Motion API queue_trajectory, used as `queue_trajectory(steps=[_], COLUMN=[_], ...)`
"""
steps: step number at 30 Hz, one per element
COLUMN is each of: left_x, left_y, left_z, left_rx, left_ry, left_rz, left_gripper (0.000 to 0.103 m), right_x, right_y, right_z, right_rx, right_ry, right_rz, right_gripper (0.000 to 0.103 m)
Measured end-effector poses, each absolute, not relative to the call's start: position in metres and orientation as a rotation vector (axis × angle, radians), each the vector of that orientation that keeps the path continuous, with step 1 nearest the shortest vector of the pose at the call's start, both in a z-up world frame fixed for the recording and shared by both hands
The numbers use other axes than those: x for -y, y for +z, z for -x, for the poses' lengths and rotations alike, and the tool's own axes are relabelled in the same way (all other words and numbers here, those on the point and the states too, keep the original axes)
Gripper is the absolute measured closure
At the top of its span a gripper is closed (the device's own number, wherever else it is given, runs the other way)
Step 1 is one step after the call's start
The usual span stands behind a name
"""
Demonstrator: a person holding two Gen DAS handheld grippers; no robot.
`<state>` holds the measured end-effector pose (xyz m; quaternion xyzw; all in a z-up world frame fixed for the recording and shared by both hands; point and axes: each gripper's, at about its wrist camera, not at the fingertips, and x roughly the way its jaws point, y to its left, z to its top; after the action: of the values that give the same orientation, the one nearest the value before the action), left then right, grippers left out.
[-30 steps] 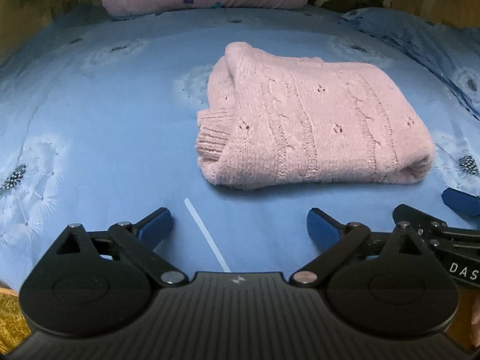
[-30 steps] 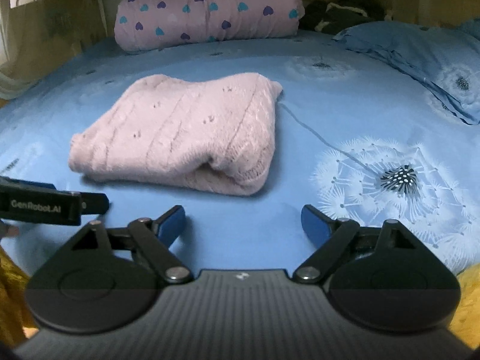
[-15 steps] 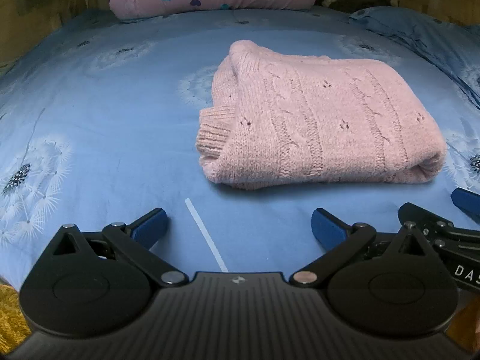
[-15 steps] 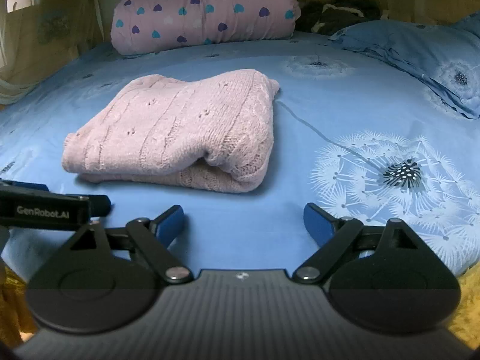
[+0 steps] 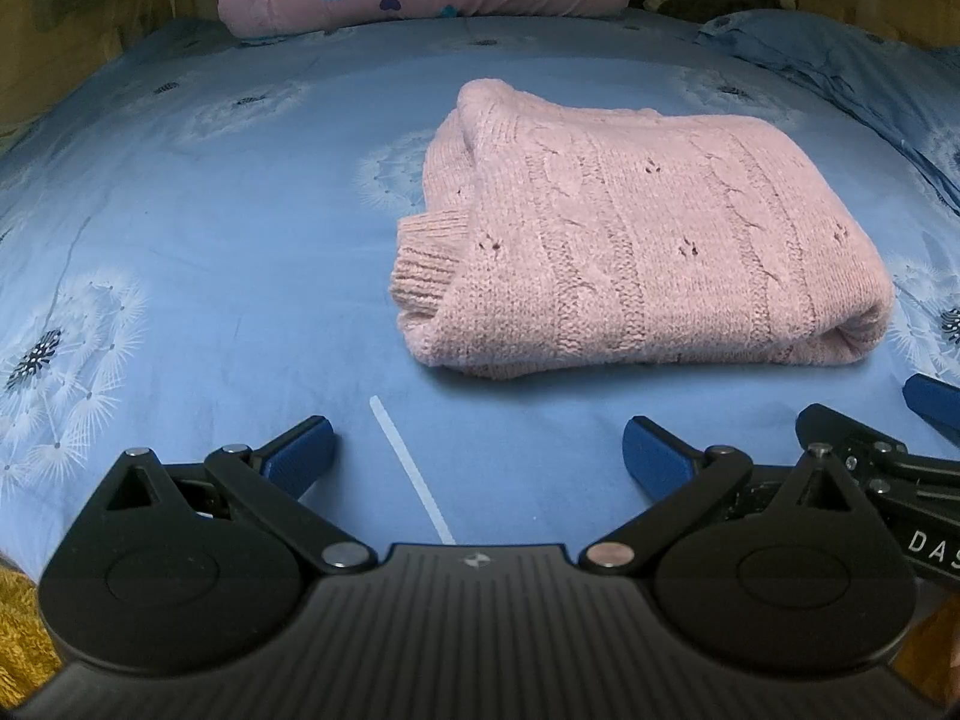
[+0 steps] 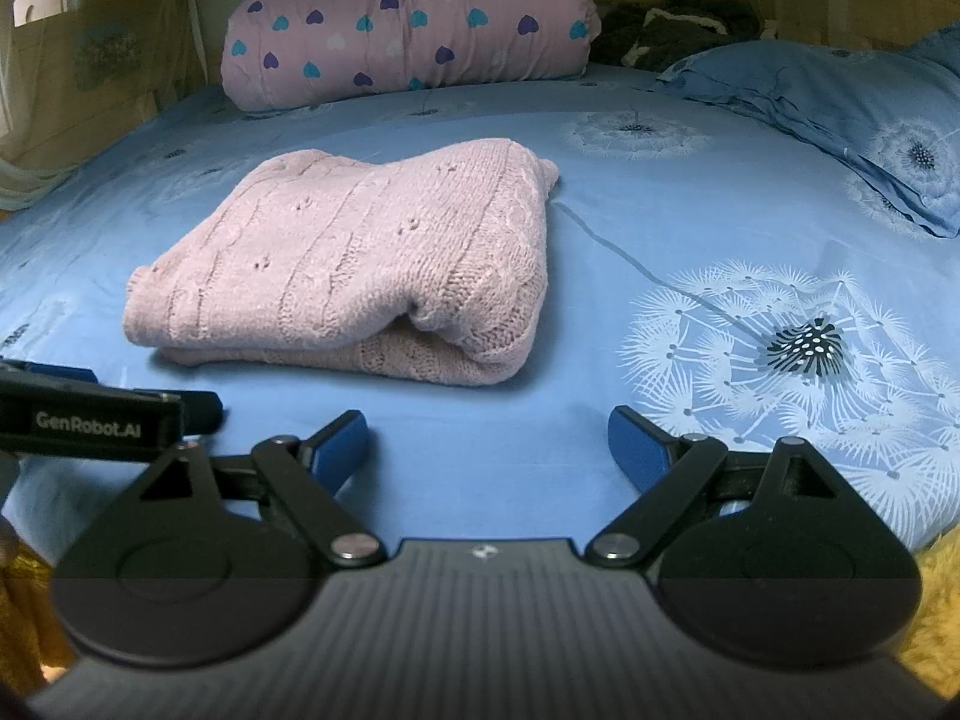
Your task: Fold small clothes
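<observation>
Nearest, the left hand-held gripper and the right hand-held gripper both hover with fingers spread wide and nothing between them, just short of the pink knit sweater. The sweater lies folded on the blue dandelion-print bed sheet. Beyond the sweater rests a rolled heart-print quilt, with a blue pillow to its right.
</observation>
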<state>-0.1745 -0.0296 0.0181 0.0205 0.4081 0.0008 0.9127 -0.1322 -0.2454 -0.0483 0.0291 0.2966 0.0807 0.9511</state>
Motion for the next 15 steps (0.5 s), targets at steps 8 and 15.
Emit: queue_trajectory(steps=[8,15], left_x=[0.0282,0.0281], left_y=[0.0164,0.0164], left_z=[0.1747,0.1746], left_rx=[-0.841,-0.842], left_ry=[-0.001,-0.002], left_rz=[-0.038,-0.037], left_gripper=[0.000,0.000], right_x=[0.2455,0.2454], right_y=[-0.0484,-0.0485], right_z=[0.1322,0.1321], right_rx=[-0.603,-0.603], right_ry=[0.164,0.164], right_rz=[-0.059,-0.059], right_gripper=[0.014,0.014])
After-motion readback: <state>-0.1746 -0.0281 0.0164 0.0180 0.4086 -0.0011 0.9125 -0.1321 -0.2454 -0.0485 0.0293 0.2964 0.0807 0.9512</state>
